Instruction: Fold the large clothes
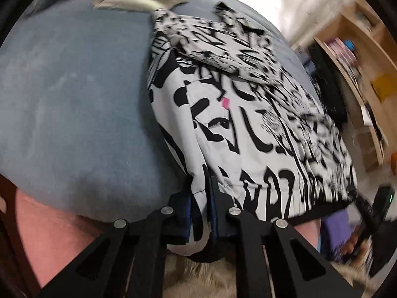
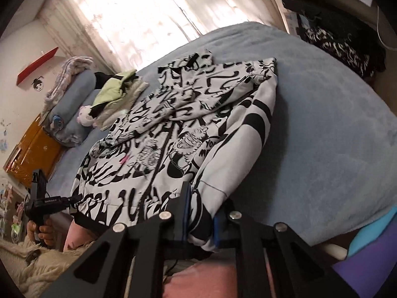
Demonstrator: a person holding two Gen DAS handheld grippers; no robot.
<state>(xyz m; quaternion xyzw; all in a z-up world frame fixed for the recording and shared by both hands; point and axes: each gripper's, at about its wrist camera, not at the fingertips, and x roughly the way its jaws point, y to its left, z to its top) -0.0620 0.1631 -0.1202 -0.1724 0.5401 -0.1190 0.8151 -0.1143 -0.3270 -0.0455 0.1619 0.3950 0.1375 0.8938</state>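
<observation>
1. Left gripper: fingers clamped on the near hem of the white hooded sweatshirt with black graffiti print. Right gripper: fingers clamped on the hem at the other corner, fabric bunched between the pads.
2. Sweatshirt lies front-up on the blue fleece bedcover, zip down the centre, hood crumpled at the far end, small pink mark mid-chest.
3. Right wrist view alone shows the left gripper from outside, held by a hand in a cream knitted sleeve, plus a pale green folded garment beyond the hood.
4. Left wrist view is motion-blurred; the wooden shelves at right are indistinct.
</observation>
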